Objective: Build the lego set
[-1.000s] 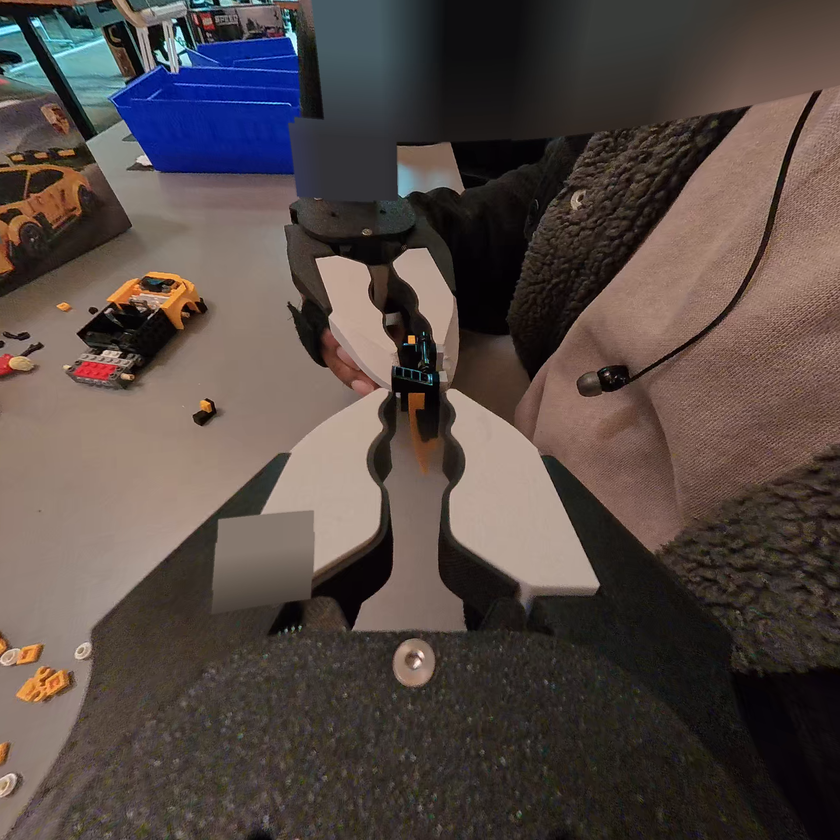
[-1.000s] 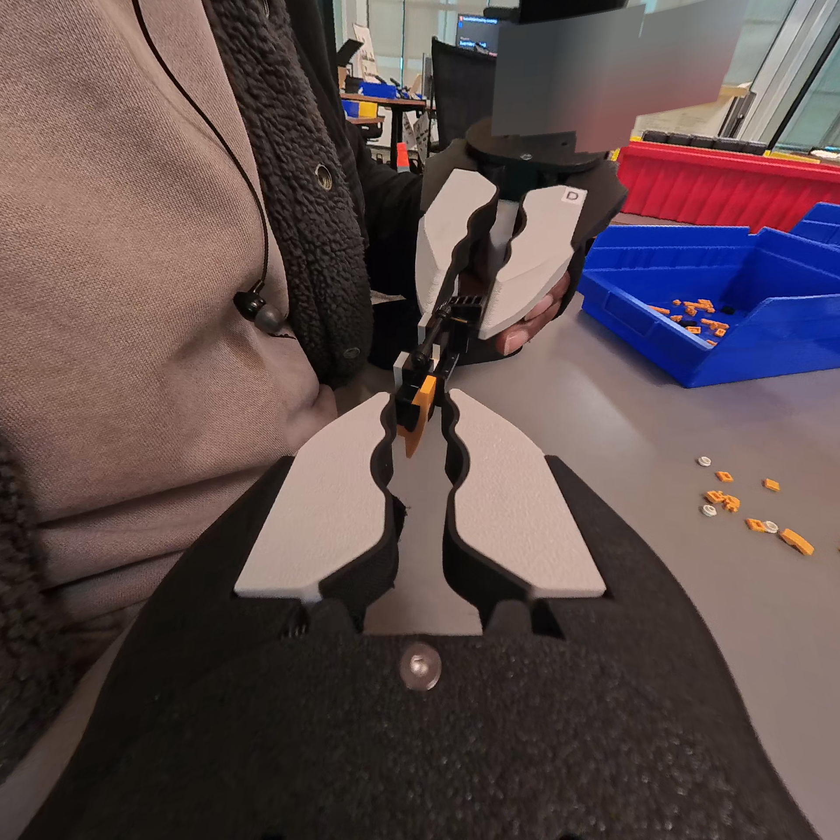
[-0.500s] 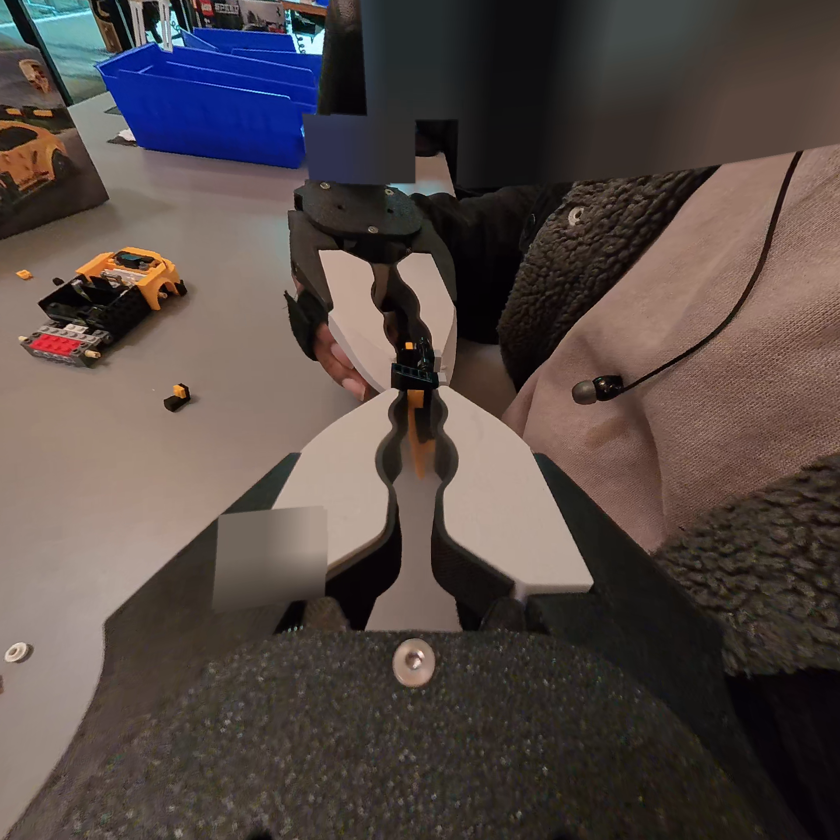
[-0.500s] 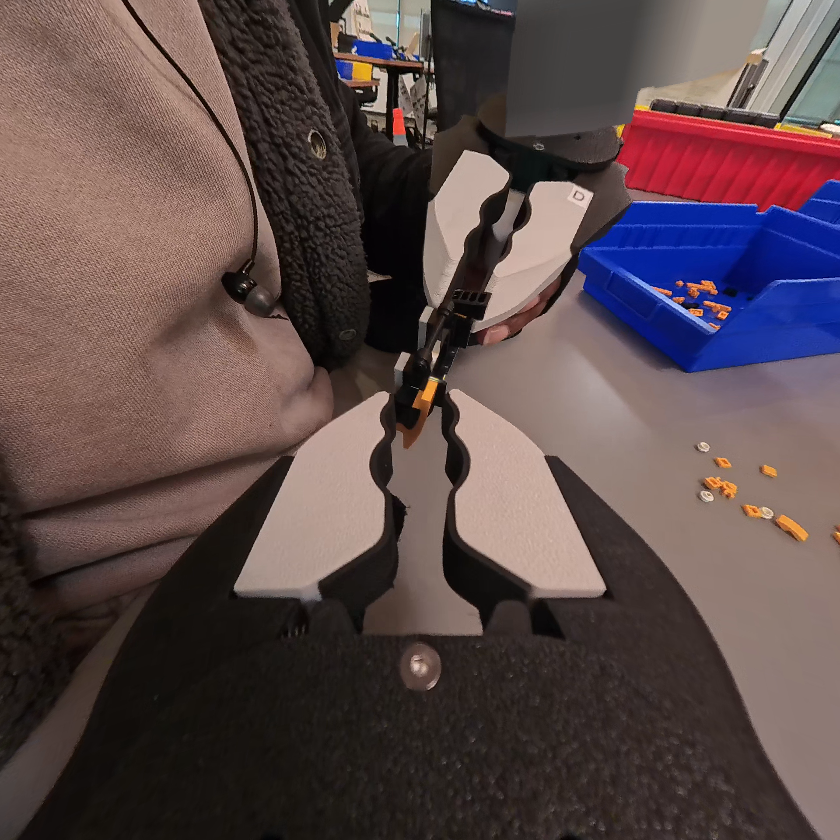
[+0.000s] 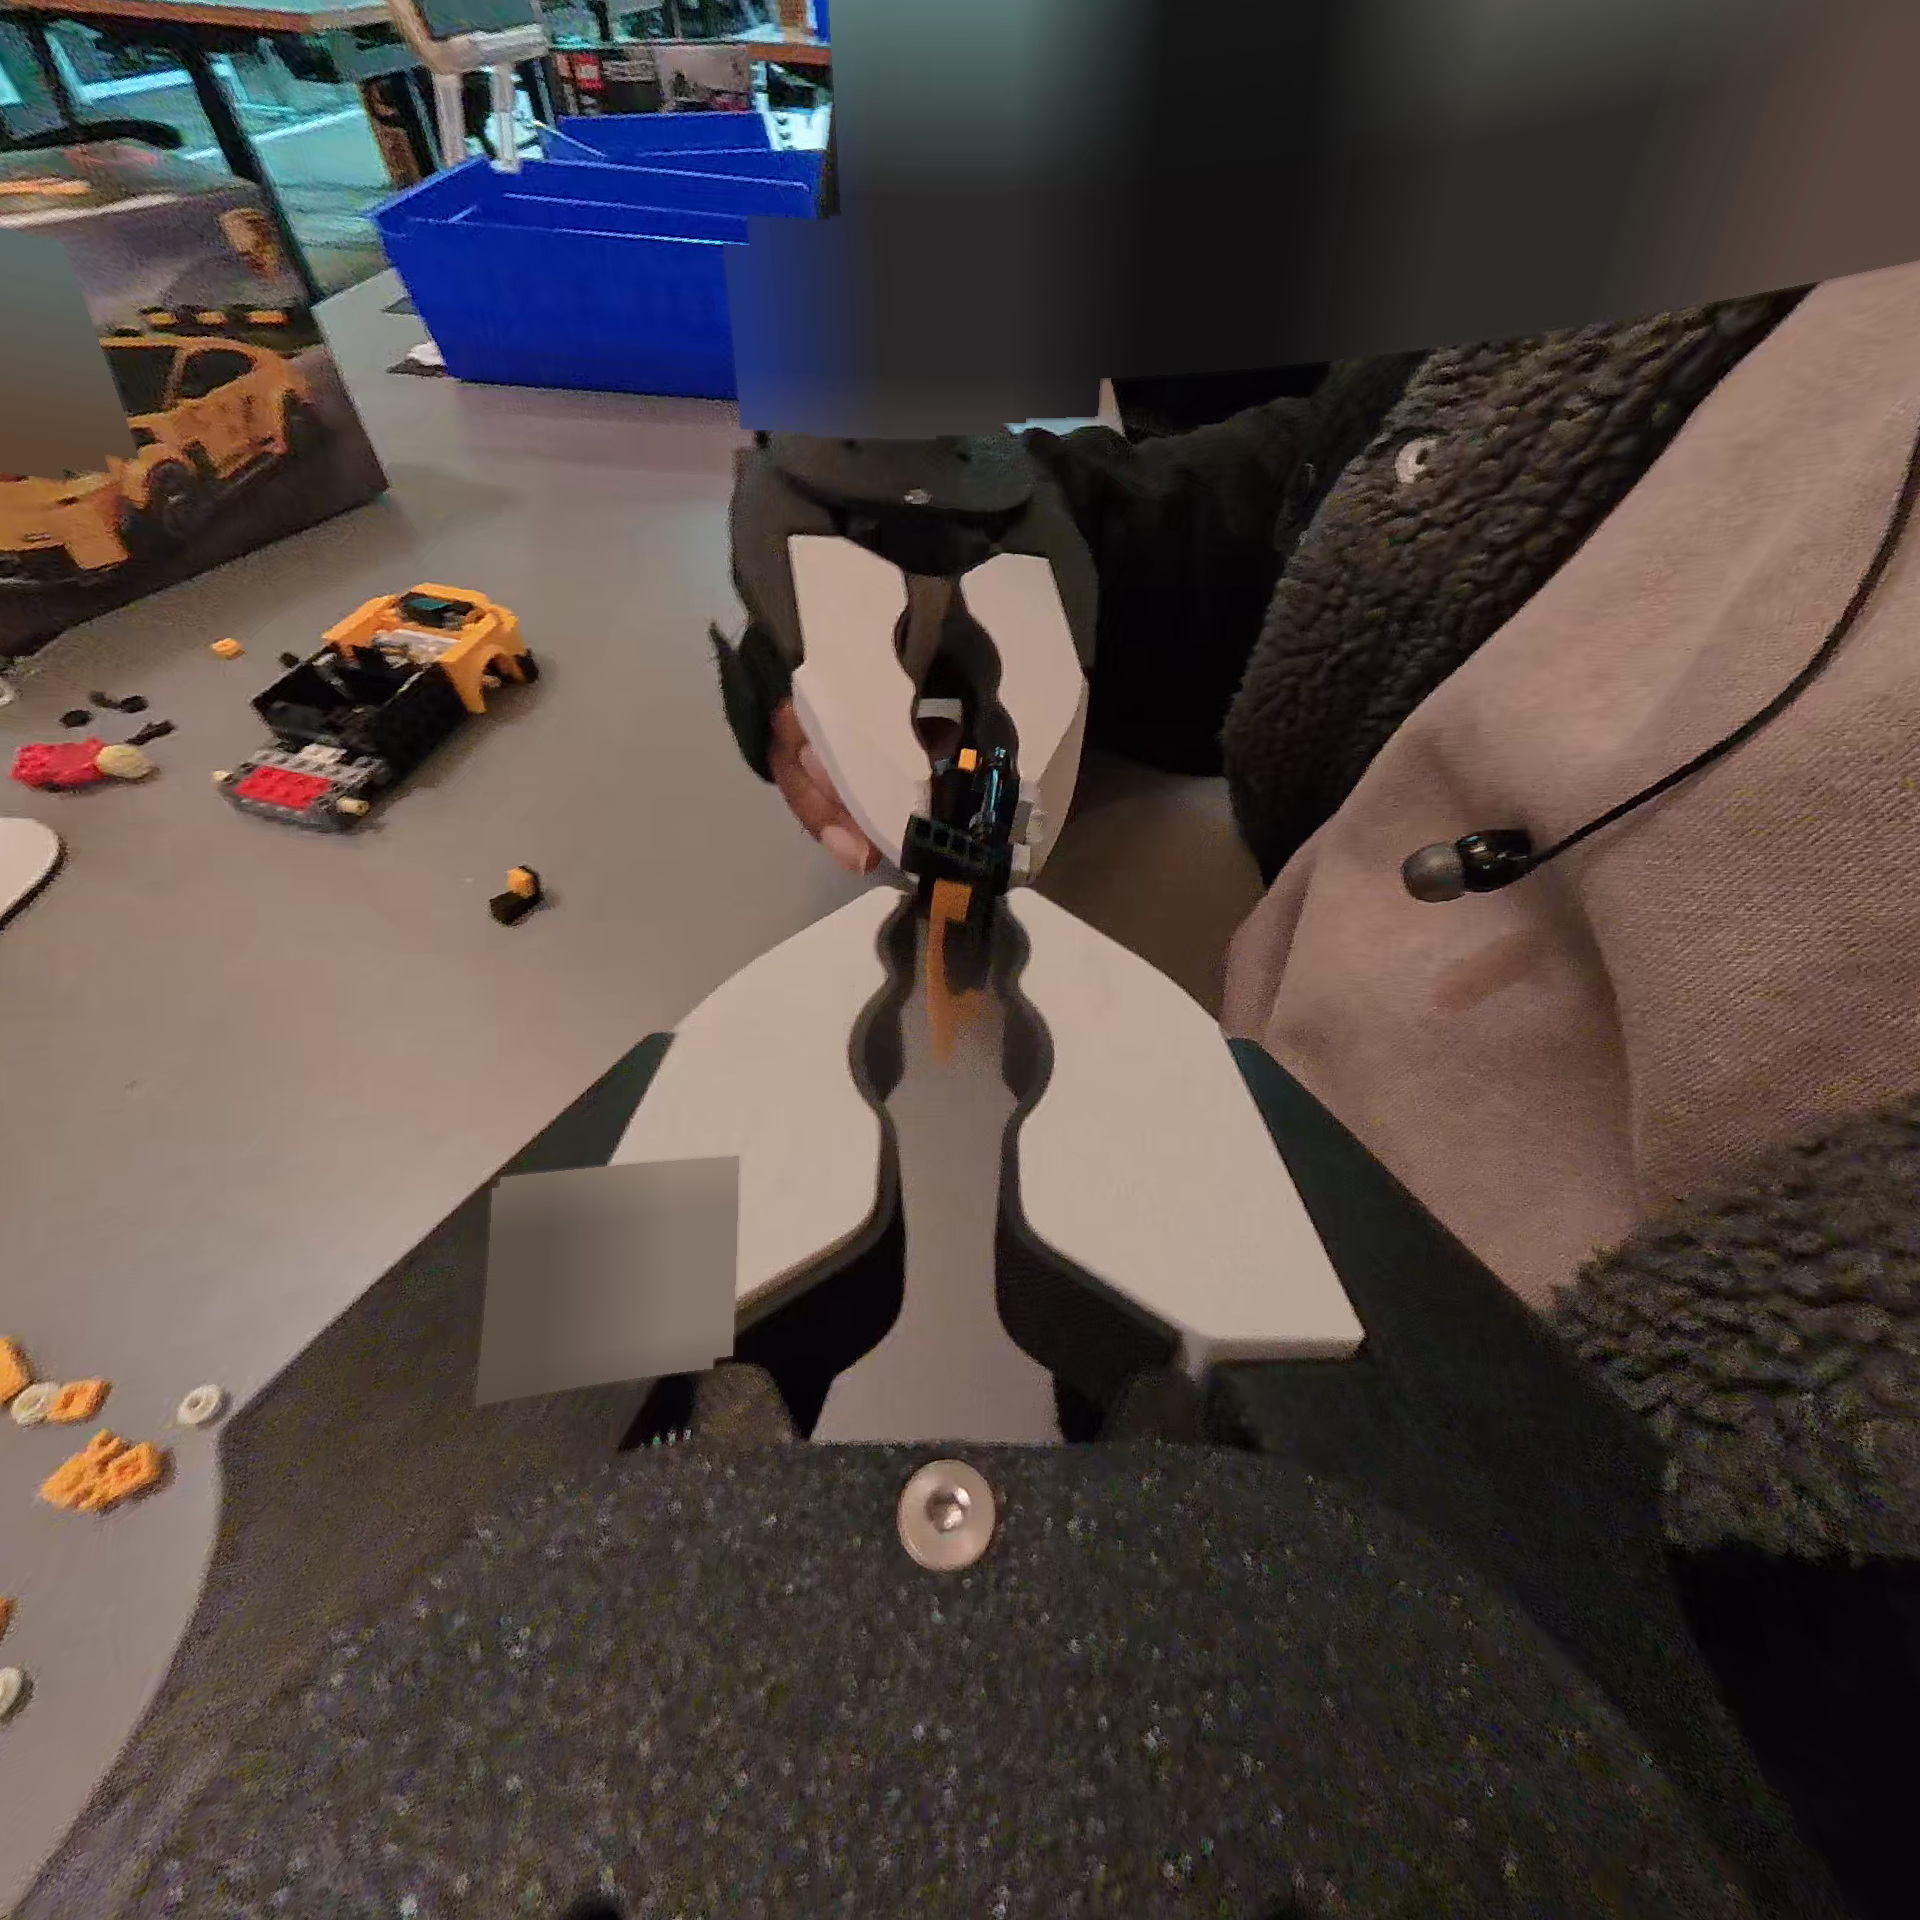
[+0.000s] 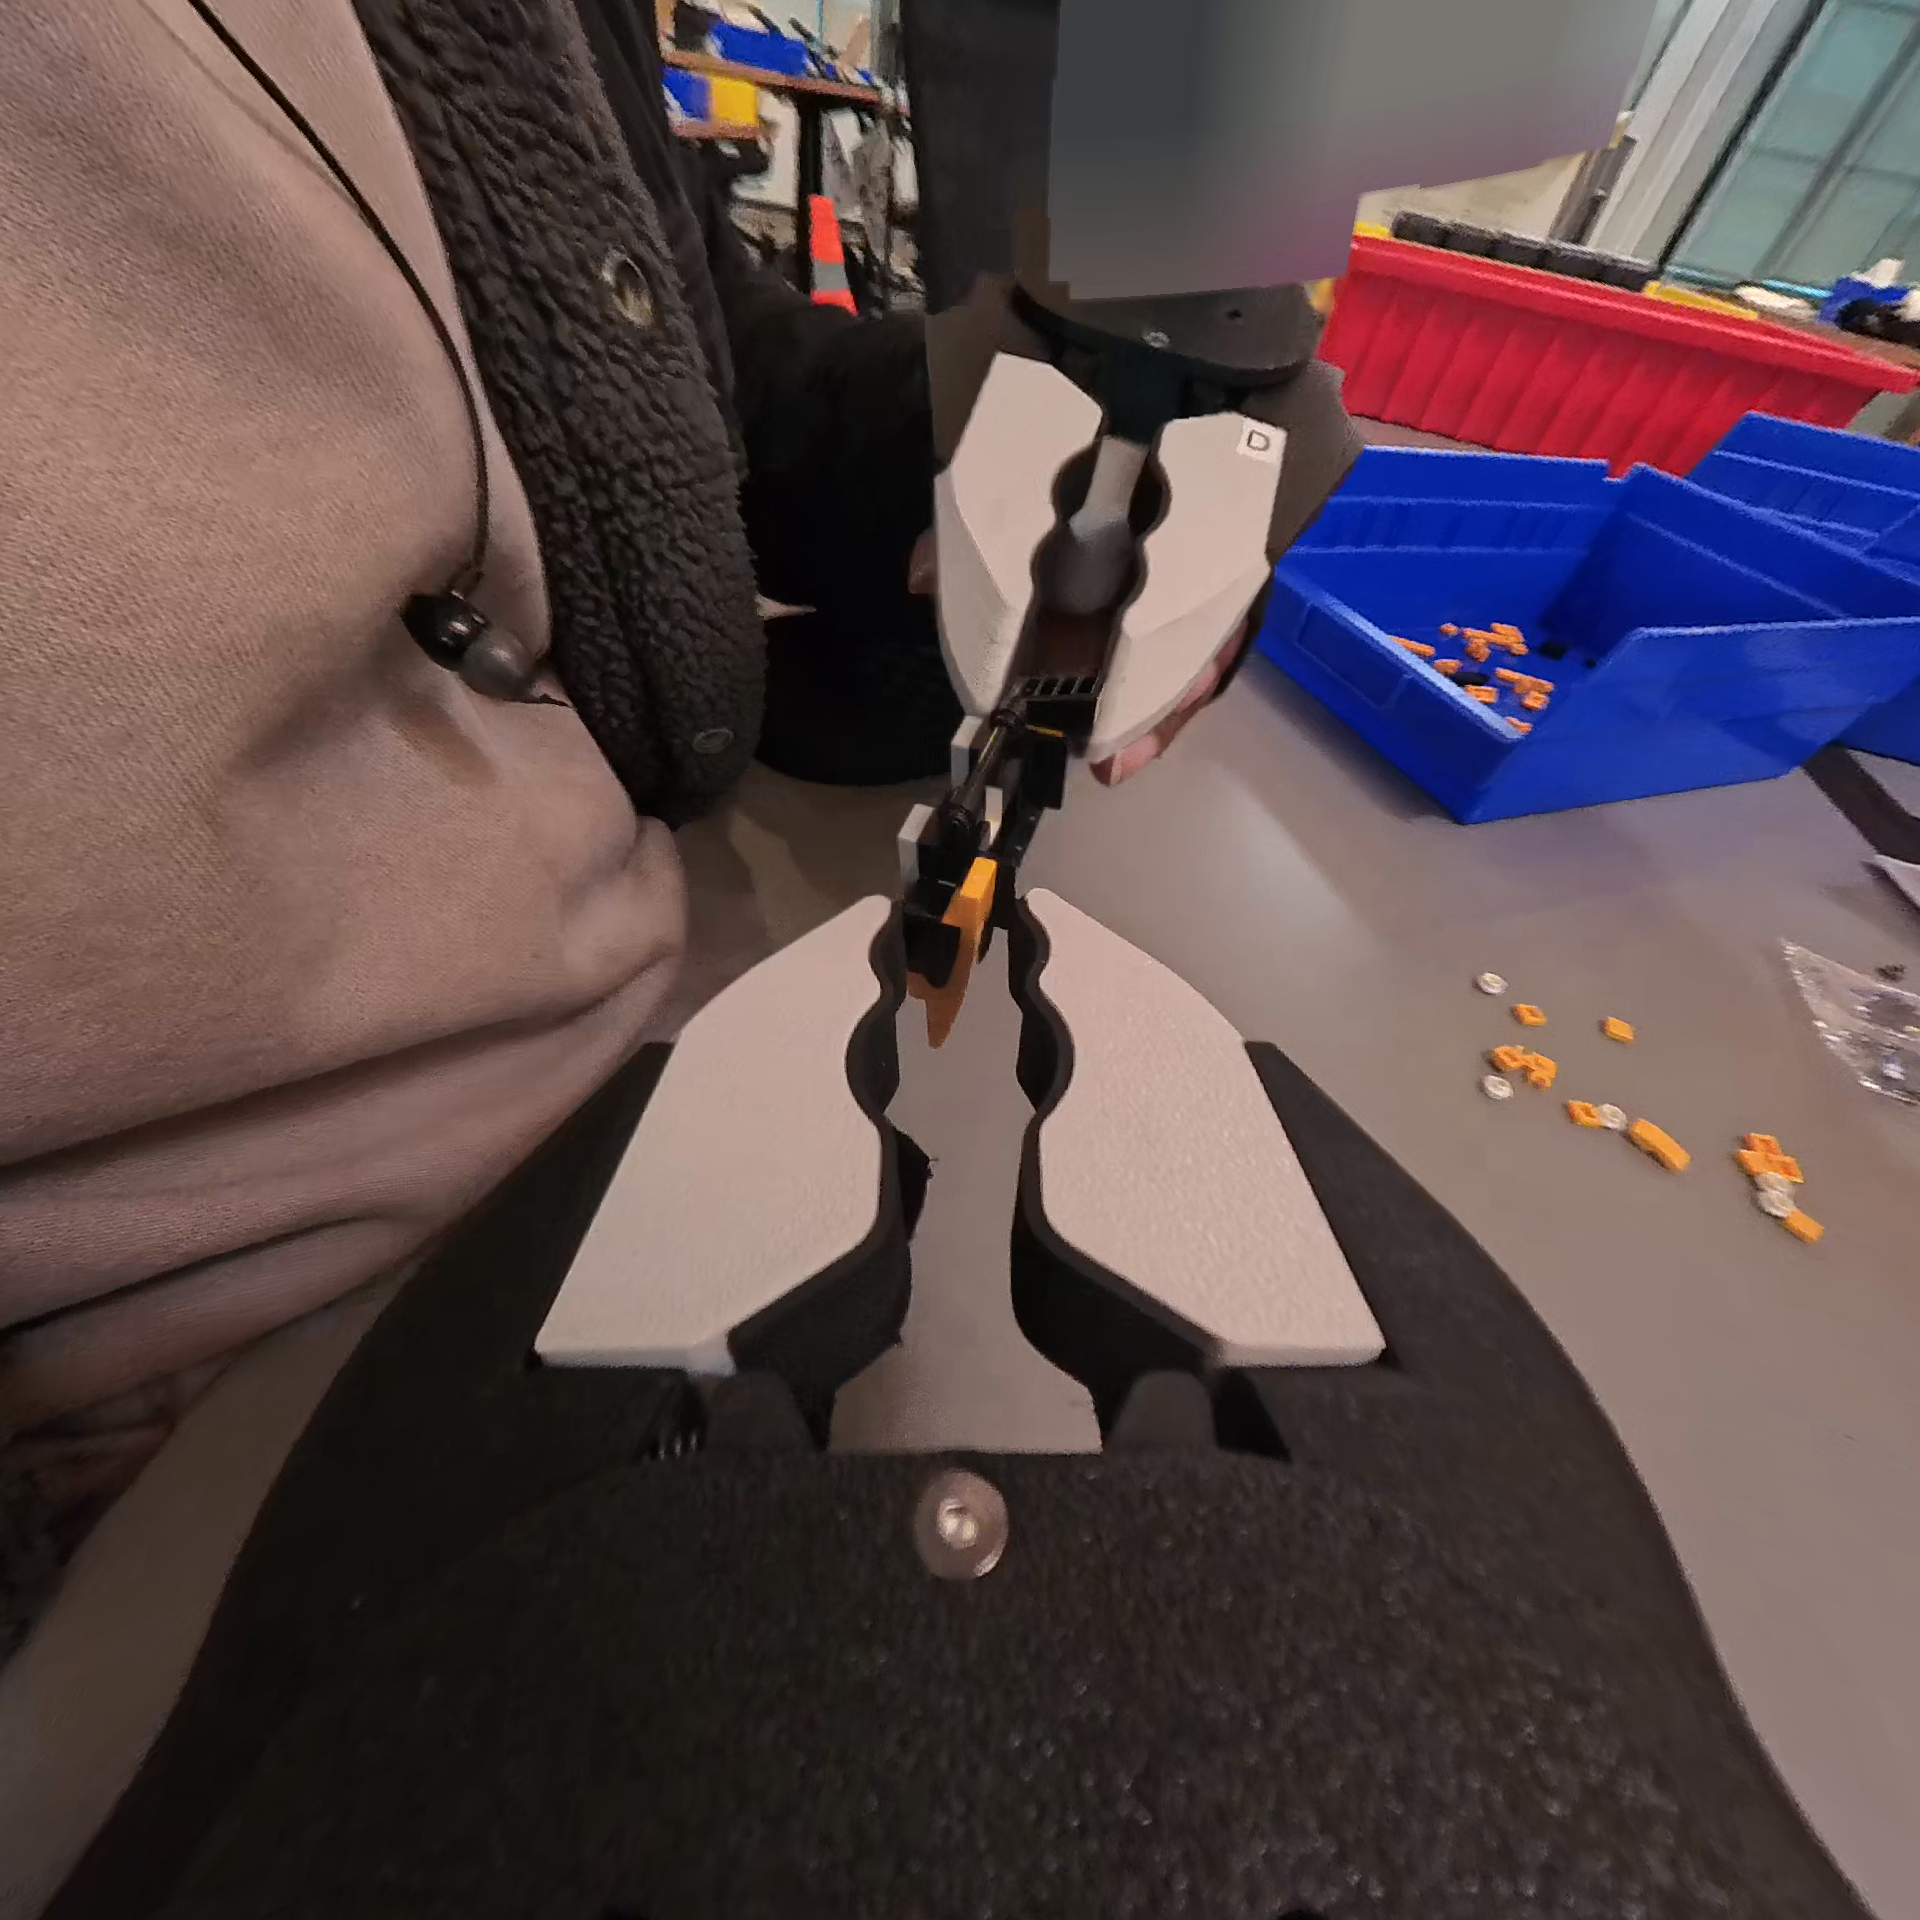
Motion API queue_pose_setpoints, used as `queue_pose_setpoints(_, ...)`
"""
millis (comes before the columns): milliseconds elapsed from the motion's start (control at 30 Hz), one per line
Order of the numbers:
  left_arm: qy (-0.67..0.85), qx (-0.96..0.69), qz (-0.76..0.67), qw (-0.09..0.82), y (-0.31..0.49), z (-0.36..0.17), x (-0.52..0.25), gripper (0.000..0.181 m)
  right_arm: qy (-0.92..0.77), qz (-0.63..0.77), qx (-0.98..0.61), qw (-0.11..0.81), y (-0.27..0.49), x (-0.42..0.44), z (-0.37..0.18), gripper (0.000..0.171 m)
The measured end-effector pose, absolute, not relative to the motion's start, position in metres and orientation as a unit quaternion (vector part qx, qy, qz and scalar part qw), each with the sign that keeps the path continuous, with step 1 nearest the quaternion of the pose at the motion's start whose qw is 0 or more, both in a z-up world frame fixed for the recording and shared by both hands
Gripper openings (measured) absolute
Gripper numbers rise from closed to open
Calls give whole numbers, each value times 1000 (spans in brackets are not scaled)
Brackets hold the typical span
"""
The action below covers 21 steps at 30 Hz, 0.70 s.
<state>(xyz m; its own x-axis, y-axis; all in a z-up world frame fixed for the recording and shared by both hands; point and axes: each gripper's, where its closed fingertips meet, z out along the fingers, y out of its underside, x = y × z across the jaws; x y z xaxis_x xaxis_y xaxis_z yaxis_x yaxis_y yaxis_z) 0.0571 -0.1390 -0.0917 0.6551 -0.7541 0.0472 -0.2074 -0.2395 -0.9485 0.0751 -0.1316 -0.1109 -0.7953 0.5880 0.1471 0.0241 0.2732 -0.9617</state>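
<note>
A small black-and-orange lego sub-assembly (image 5: 961, 862) sits at frame centre, above the grey table (image 5: 312, 1039). Both grippers clamp it nose to nose: the left gripper (image 5: 954, 914) pinches 1 end, the right gripper (image 6: 951, 935) the other. A part-built car (image 5: 374, 707) lies at centre left.

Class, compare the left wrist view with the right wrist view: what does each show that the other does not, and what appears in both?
Only the left wrist view shows the half-built orange and black car on the table, the box with a car picture and a small black and orange piece.

Only the right wrist view shows the red bin, a blue bin holding orange pieces and a clear bag.

Both show the black and orange assembly held between the left gripper and right gripper, and the person's fleece jacket.
</note>
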Motion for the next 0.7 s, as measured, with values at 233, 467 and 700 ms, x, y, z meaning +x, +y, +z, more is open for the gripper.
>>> queue_pose_setpoints(233, 206, -773, -310, 514, -125, -102, 31, 30, -789, 405, -237, 398, -94, 47, -126, 19)
queue_pose_setpoints(467, 96, -800, -328, 493, -92, -121, 17, 33, -799, 190, -215, 529, -60, 29, -135, 18)
queue_pose_setpoints(700, -20, -782, -409, 470, -65, -123, 14, 33, -788, 53, -198, 581, -36, 21, -139, 19)
